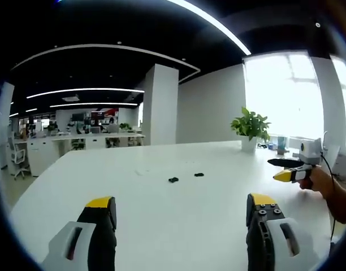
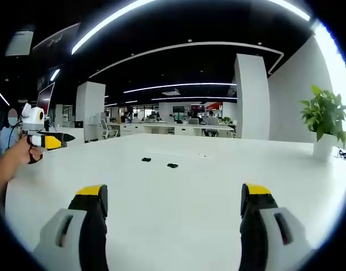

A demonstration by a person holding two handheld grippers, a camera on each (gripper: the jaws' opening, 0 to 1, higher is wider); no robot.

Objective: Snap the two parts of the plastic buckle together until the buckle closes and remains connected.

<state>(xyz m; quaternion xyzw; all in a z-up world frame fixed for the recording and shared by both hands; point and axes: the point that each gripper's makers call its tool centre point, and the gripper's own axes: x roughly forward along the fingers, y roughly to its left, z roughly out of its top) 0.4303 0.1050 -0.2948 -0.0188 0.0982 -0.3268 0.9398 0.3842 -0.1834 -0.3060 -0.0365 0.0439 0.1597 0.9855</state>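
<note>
- Table (image 1: 161, 214): a wide white top in an open office; taken as the landmark for every place below
- Buckle parts: two small black pieces are seen lying apart near the middle of the table, one (image 1: 173, 180) beside the other (image 1: 199, 174); the same pair is shown in the right gripper view (image 2: 146, 160) (image 2: 172, 165); they are judged not yet joined, and neither is touched
- Left gripper (image 1: 181, 212): held above the near edge of the table, jaws spread wide and empty, aimed at the parts, presumably so both stay in sight before the approach
- Right gripper (image 2: 172, 200): likewise held over the near edge, jaws wide apart with nothing between them
- Plant (image 1: 250, 125): a potted plant is stood at the far side of the table, well clear of the parts
- Step judged in hand: the reach to the parts, not yet begun
</note>
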